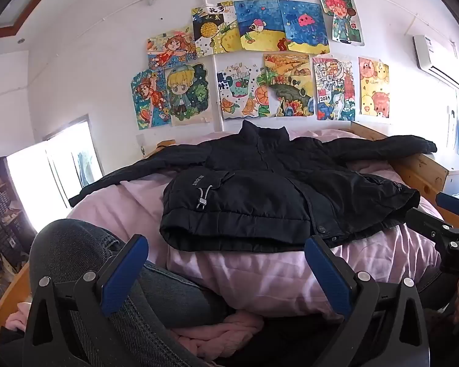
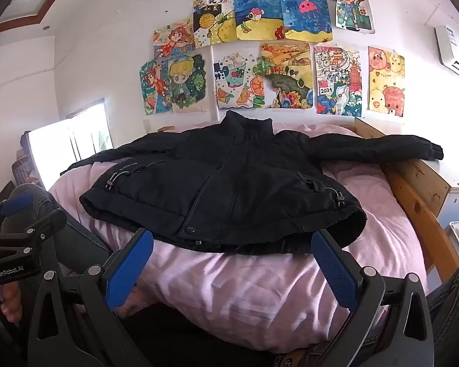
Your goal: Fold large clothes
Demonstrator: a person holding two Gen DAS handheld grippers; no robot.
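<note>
Right wrist view shows the black jacket [image 2: 223,189] lying flat on the pink bed cover [image 2: 229,284], sleeves spread out. It looks puffy, soft and a bit heavy. Both the right gripper [image 2: 232,272] and left gripper [image 1: 226,272] are wide apart, holding nothing. The bottom hem [image 2: 260,246] looks easiest to grab.

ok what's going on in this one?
A person holds a claw in each hand, facing a black jacket laid flat, front up, on a pink quilt on a bed. Both sleeves are spread out, the far-right one draped over the wooden bed frame. The left claw and right claw are both open, short of the hem, gripping nothing. Folding hasn't started.
</note>
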